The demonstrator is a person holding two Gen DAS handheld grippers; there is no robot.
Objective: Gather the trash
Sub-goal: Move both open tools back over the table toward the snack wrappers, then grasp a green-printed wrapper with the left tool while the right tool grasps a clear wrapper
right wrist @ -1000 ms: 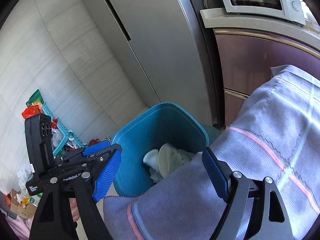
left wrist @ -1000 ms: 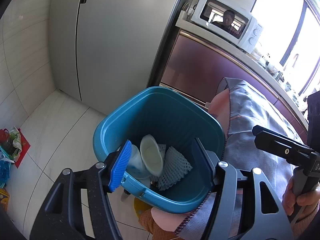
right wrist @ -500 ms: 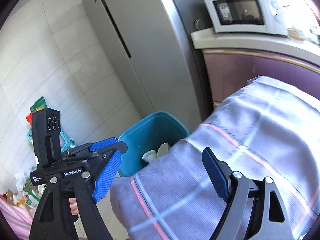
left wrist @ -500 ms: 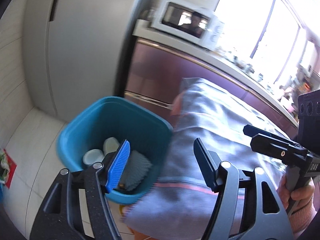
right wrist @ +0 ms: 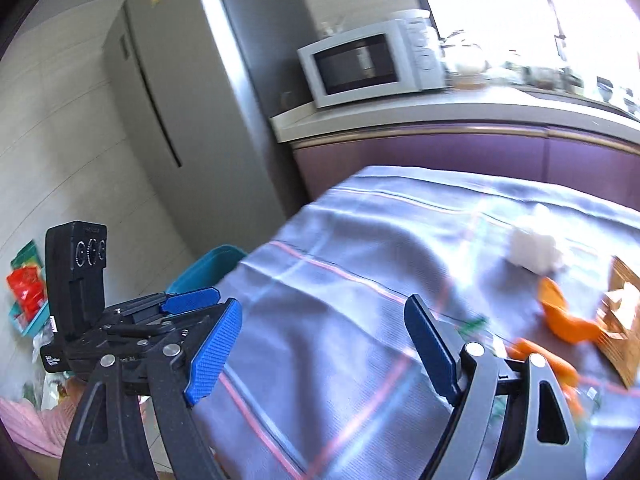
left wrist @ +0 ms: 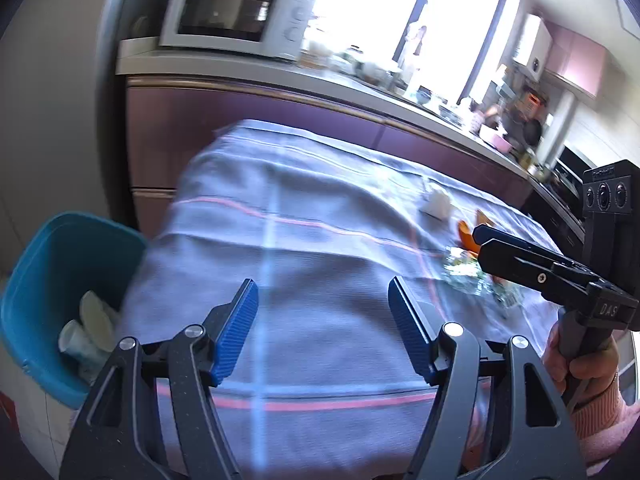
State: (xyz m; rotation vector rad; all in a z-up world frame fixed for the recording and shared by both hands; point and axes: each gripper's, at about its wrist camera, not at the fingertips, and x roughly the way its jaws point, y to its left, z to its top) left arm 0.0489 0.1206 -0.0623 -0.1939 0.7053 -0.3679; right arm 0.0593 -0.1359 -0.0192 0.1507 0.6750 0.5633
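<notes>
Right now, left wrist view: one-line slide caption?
Left gripper, fingers open, over the grey tablecloth; blue bin left, orange peel ahead.

Two wrist fisheyes angled down over one cloth-covered table (left wrist: 304, 208), microwave (right wrist: 372, 62) beyond.

Home kitchen, microwave (left wrist: 236, 16) on counter (right wrist: 440, 110), fridge (right wrist: 180, 92), purple cabs (left wrist: 248, 120)

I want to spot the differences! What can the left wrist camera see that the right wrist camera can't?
Only the left view looks inside the blue bin, showing white cups, and the hand gripping the right tool. Only the right view shows the grey fridge and a brown packet. Both show the microwave, striped tablecloth and orange peel.
</notes>
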